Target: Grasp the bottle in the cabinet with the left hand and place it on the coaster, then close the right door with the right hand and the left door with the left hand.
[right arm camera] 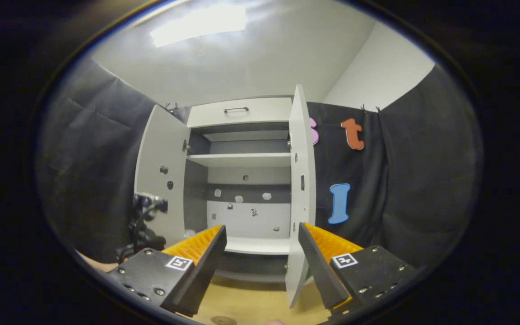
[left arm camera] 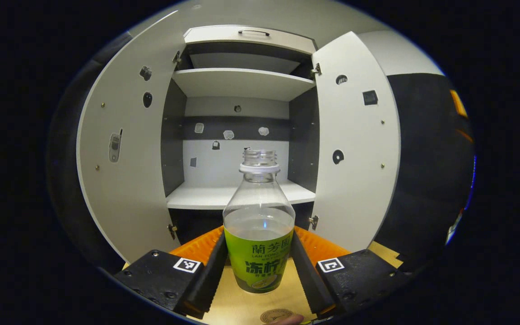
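Ribbed left fingers [left arm camera: 224, 266] clamping clear capless bottle [left arm camera: 259, 225] with glossy label, right gripper [right arm camera: 260, 266] spread, holding nothing, flat-panelled cabinet [left arm camera: 242, 83]

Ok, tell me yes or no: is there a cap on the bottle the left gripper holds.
No: in the left gripper view the bottle has a bare open neck with only a white ring below the threads.

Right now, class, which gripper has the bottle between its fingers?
The left gripper: its fingers flank the bottle. The right gripper is open with nothing between its fingers.
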Action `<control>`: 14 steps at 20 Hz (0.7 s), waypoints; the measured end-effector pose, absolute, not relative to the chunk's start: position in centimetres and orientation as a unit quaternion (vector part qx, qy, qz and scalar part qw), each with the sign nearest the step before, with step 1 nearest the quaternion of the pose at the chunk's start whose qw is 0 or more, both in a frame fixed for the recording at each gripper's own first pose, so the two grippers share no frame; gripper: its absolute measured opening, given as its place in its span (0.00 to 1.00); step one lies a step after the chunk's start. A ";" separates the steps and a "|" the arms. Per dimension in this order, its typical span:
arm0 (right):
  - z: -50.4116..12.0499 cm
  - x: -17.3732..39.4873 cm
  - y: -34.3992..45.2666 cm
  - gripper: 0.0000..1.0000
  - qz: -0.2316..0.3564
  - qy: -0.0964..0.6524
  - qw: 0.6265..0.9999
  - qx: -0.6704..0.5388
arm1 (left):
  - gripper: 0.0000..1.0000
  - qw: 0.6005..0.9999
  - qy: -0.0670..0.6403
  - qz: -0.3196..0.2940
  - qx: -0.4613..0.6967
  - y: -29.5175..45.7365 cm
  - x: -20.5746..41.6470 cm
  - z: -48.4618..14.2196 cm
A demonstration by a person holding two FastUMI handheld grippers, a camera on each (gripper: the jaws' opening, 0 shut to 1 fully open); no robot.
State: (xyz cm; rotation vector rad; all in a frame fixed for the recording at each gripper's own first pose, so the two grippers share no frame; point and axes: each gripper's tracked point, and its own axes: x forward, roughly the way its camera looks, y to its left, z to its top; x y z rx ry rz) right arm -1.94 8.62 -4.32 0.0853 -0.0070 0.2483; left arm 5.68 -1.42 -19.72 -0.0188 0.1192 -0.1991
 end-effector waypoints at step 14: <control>-4.9 1.0 6.8 0.96 0.095 -0.004 0.992 0.080 | 0.79 0.978 0.110 -0.178 -0.013 -7.7 0.8 -39.8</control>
